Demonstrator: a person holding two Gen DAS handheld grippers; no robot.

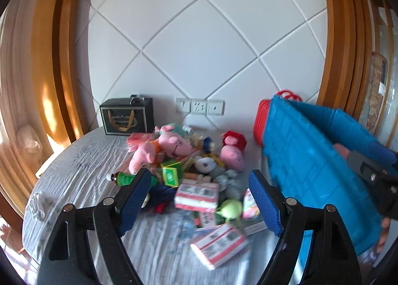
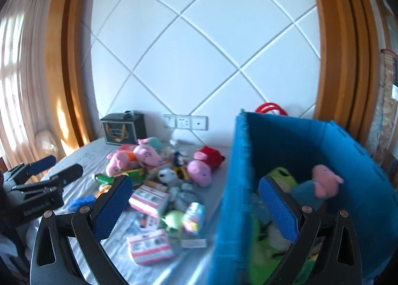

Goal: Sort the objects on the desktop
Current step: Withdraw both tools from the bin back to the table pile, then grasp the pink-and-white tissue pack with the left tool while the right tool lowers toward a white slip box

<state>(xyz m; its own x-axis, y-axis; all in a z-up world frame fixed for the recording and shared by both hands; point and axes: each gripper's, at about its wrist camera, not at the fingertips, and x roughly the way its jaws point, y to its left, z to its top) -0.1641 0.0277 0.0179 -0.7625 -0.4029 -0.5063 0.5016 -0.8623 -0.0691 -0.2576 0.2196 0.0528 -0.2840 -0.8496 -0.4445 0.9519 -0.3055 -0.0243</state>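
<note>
- The plush toys, such as the pink pig plush [image 1: 174, 146], look soft and light; a pinch across the body should hold.
- The pile lies mid-table on the grey cloth [image 1: 82, 160], left of the blue bin [image 2: 293, 140].
- The tissue packs [image 1: 219, 244] would squash.
- The bin already holds plush, including a pink pig in blue [image 2: 321, 185].
- The left gripper [image 1: 199, 198] gapes wide, empty.
- The right gripper [image 2: 196, 207] straddles the bin's left wall, apparently not clamped.

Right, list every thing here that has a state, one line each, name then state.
left gripper: open, nothing between its fingers
right gripper: open, straddling the bin's near wall, gripping nothing
blue bin: top open, plush toys inside
pink pig toy in blue: inside the bin, upright
green bottle: lying on its side
black gift bag: standing upright by the wall
red-and-white packets: lying flat on the cloth
</note>
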